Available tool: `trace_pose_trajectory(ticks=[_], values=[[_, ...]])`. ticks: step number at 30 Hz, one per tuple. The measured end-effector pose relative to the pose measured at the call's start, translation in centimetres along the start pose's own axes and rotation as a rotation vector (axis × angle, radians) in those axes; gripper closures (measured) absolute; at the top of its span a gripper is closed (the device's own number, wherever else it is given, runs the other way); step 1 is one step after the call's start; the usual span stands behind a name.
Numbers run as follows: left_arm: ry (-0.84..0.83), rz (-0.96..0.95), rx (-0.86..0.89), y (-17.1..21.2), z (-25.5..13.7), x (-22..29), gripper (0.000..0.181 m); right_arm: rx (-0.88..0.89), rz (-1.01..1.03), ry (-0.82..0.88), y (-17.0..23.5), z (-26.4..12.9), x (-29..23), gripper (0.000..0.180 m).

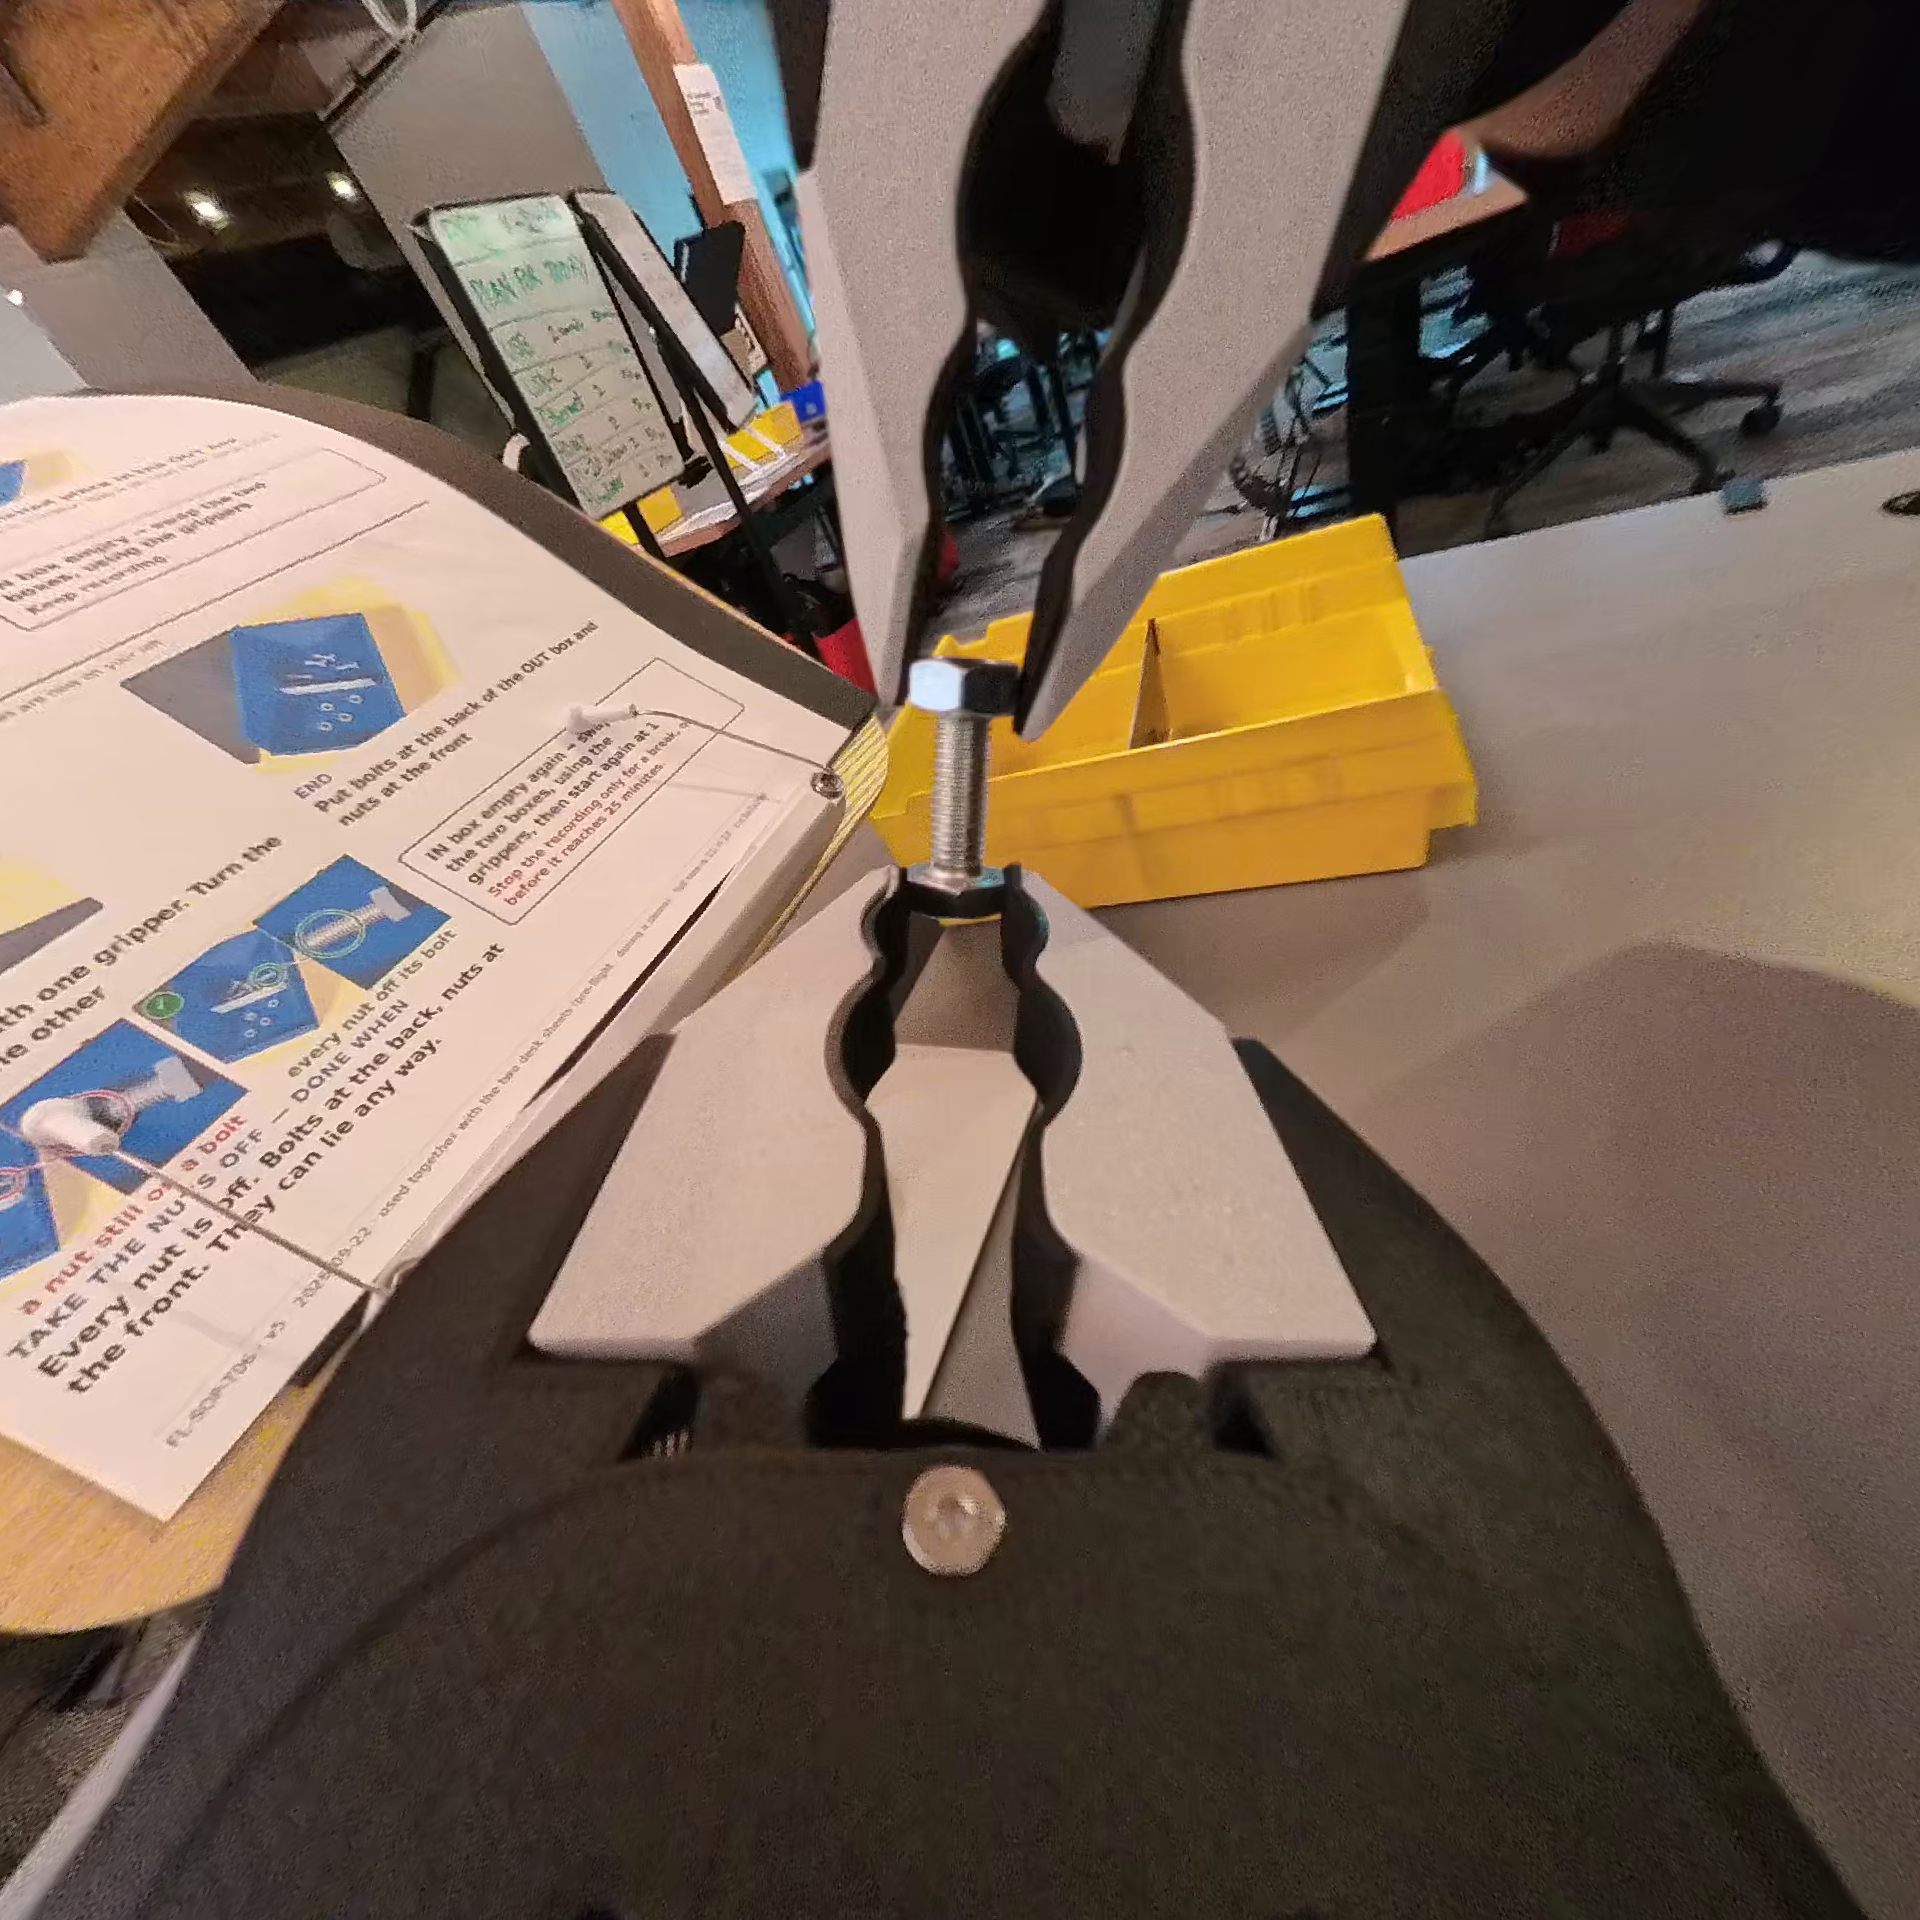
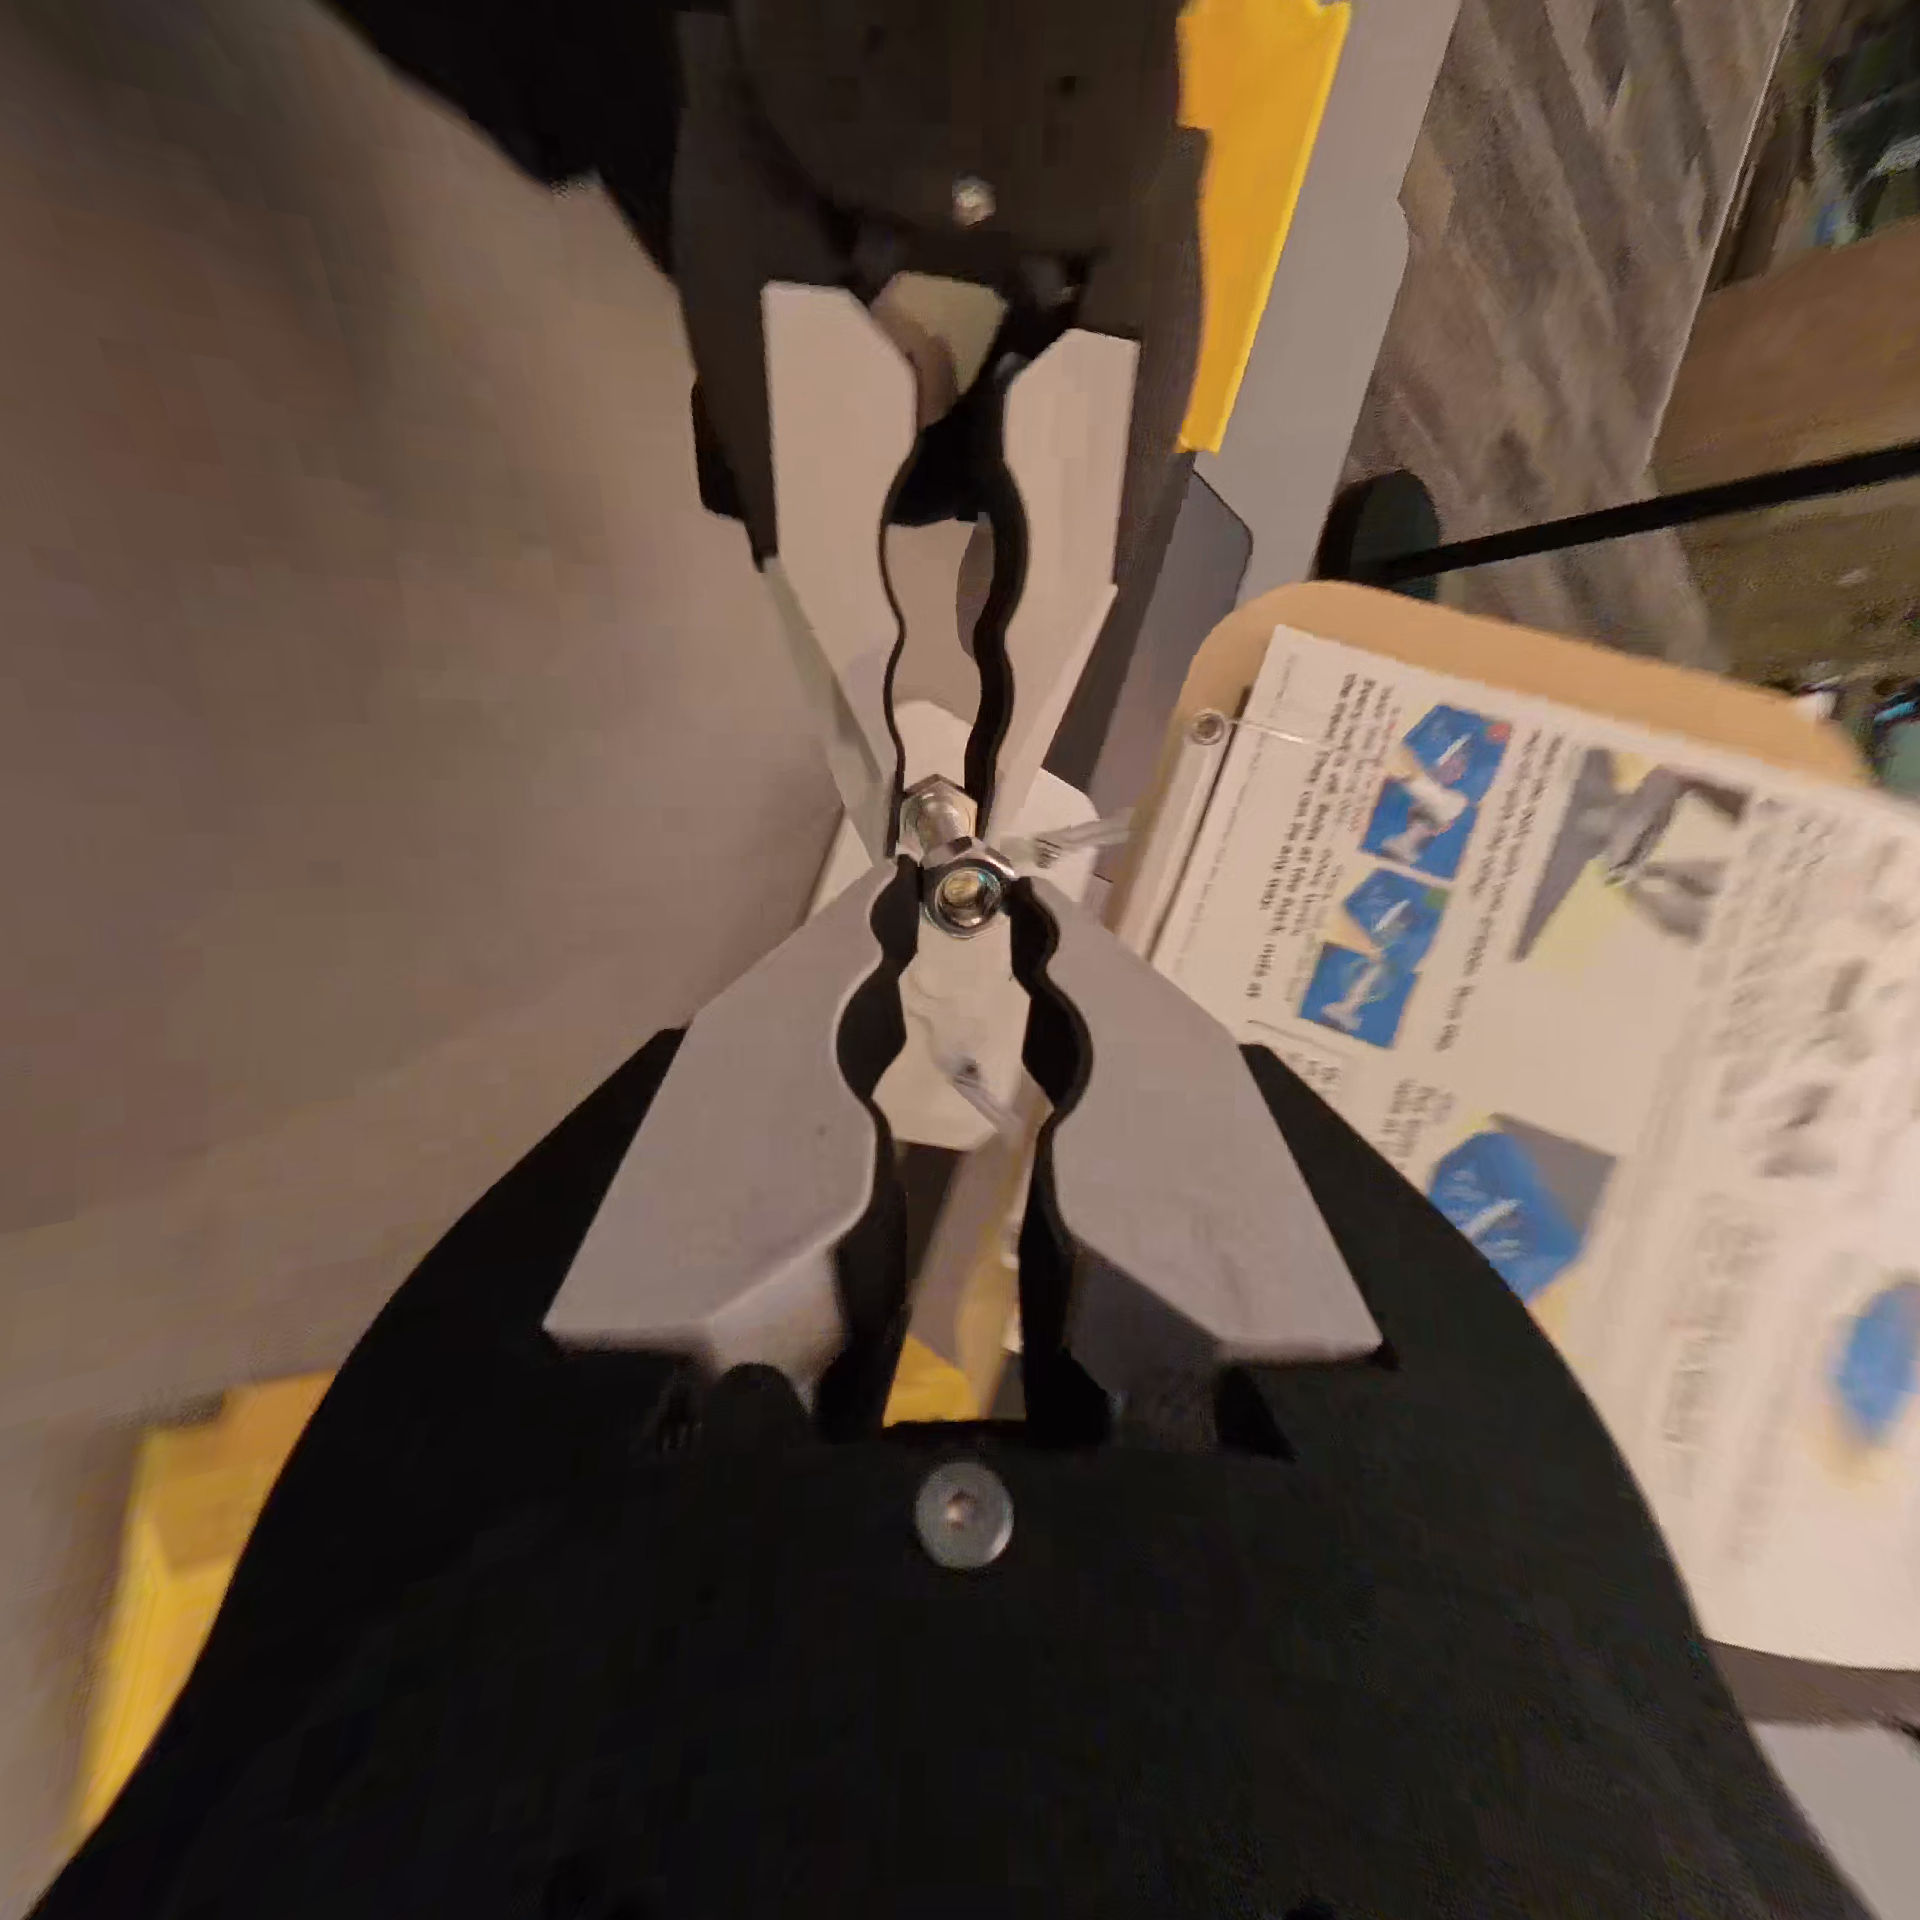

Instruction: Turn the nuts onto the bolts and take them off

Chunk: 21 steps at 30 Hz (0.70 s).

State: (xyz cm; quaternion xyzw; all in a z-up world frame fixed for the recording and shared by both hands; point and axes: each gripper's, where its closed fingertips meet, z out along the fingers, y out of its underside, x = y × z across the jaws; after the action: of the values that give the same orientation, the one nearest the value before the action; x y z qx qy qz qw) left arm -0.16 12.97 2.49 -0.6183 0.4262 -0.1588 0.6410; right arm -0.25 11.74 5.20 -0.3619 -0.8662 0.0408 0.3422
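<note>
My left fingers are clamped on the nut at the bolt's thread end and my right fingers grip its head, so its long axis runs straight between them above the bench.

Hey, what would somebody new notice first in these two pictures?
A silver bolt stands at the centre between two gripper tips: the left gripper clamps the nut at its lower end, the right gripper its head. Behind sits a yellow bin on the grey table, with a printed instruction sheet at left.
</note>
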Motion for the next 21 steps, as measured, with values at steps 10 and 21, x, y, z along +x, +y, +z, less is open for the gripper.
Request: trace_pose_trajectory(ticks=[10, 21], values=[[0.120, -0.194, 0.092, -0.9, -0.9, 0.0, 0.165, -0.386, -0.736, 0.301, 0.0, -0.4, 1.4, 0.164], [0.124, -0.236, 0.158, -1.9, -1.3, -0.3, 0.165, -0.317, -0.559, 0.340, 0.1, -0.9, 2.1, 0.124]])
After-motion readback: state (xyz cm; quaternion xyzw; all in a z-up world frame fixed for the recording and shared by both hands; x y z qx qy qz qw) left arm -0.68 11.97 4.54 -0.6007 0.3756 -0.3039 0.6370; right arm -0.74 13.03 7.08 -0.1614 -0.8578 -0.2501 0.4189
